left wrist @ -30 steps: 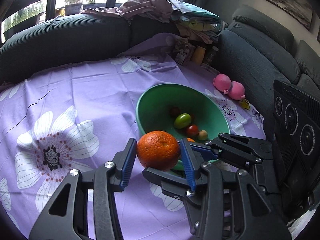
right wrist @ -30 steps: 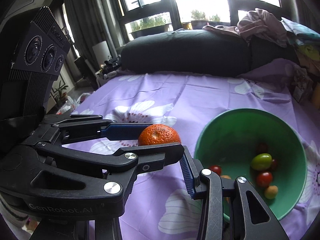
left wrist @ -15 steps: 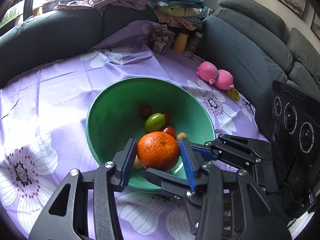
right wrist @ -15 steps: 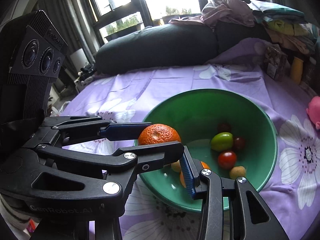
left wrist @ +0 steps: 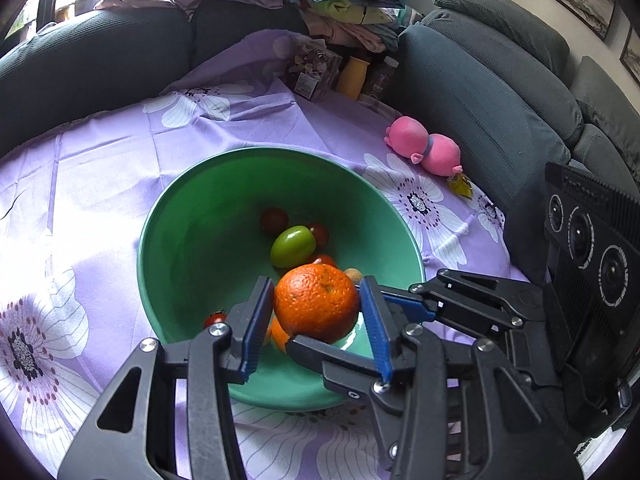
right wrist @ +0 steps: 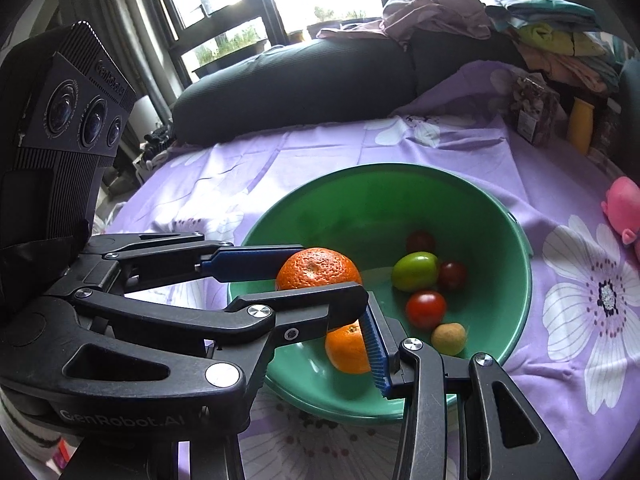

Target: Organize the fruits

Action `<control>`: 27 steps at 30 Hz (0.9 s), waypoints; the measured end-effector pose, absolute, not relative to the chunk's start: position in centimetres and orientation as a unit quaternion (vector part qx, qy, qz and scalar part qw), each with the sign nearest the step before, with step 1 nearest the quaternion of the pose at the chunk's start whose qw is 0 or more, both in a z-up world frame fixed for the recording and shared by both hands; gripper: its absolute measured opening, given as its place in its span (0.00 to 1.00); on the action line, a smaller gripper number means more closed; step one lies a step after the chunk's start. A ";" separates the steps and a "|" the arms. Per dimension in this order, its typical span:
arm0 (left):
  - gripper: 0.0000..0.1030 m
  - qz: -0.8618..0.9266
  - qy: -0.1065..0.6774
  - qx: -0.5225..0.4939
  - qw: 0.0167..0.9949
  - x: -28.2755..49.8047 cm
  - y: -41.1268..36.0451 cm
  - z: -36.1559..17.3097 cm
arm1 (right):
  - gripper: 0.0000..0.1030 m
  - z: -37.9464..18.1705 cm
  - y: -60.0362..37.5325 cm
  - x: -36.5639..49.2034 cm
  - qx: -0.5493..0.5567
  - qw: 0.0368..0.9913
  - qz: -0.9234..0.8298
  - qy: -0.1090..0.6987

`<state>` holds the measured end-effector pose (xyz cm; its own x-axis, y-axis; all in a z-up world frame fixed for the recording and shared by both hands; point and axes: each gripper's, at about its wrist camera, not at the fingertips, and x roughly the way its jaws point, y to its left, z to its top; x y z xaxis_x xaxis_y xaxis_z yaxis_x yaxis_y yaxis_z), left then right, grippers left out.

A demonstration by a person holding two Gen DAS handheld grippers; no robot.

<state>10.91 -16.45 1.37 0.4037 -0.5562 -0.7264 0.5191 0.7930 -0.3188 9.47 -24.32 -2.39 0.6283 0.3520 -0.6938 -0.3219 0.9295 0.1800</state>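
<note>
The big orange is sitting between the two blue pads of the left gripper. The pads are pressing on its two sides, so the claw is squeezing the orange tight. The orange is hanging in the air over the near side of the green bowl, not touching the fruit under it.

A smaller orange is lying in the bowl right below it. A green tomato is resting in the middle of the bowl, with dark red tomatoes touching it at the back. A bright red tomato and a little tan fruit are lying near the front.

The right gripper is coming in low, just beside the left one. Its fingers are standing apart and are holding nothing.

The bowl is sitting on a purple cloth with big white flowers. A pink toy is lying on the cloth, well apart from the bowl. A yellow bottle is standing at the far edge, and a dark sofa is curving around behind
</note>
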 end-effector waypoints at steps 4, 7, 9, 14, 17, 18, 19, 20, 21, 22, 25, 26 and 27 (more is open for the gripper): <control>0.43 -0.319 0.447 -0.021 0.836 11.0 -16.5 1.1 | 0.42 -2.7 -24.5 9.8 0.022 0.897 0.185 0.400; 0.44 -0.316 0.449 -0.019 0.835 11.1 -16.6 0.9 | 0.42 -2.9 -24.5 9.8 0.021 0.896 0.183 0.403; 0.44 -0.314 0.449 -0.018 0.836 11.1 -16.6 0.9 | 0.42 -3.0 -24.5 9.8 0.020 0.896 0.183 0.405; 0.44 -0.314 0.447 -0.020 0.838 11.1 -16.5 1.0 | 0.42 -2.8 -24.5 9.8 0.020 0.897 0.184 0.401; 0.48 -0.309 0.444 -0.016 0.841 11.1 -16.4 1.2 | 0.42 -2.7 -24.4 9.7 0.016 0.898 0.183 0.400; 0.51 -0.304 0.444 -0.013 0.843 11.0 -16.3 1.3 | 0.42 -2.7 -24.4 9.7 0.015 0.898 0.183 0.399; 0.61 -0.297 0.443 -0.010 0.846 11.0 -16.2 1.4 | 0.42 -2.6 -24.4 9.6 0.014 0.899 0.183 0.398; 0.73 -0.289 0.442 -0.010 0.849 11.0 -16.0 1.6 | 0.42 -2.5 -24.3 9.5 0.013 0.899 0.182 0.398; 0.79 -0.279 0.440 -0.010 0.854 11.0 -15.6 1.8 | 0.42 -2.5 -24.3 9.4 0.011 0.900 0.179 0.398; 0.87 -0.267 0.436 -0.010 0.859 11.0 -15.3 2.1 | 0.42 -2.4 -24.4 9.3 0.006 0.902 0.171 0.397; 0.99 -0.229 0.429 -0.001 0.874 10.9 -14.3 3.3 | 0.42 -2.0 -24.6 8.8 -0.015 0.907 0.141 0.397; 0.99 -0.212 0.428 0.008 0.878 10.8 -14.1 3.7 | 0.42 -1.9 -24.7 8.6 -0.023 0.908 0.132 0.398; 0.99 -0.195 0.427 0.017 0.883 10.8 -14.0 4.0 | 0.42 -1.7 -24.8 8.4 -0.029 0.908 0.124 0.398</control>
<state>10.76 -13.98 4.04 0.5601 -0.3289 -0.7603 0.3581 0.9237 -0.1358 8.38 -24.82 -1.74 0.6519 0.2018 -0.7309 -0.2484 0.9676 0.0456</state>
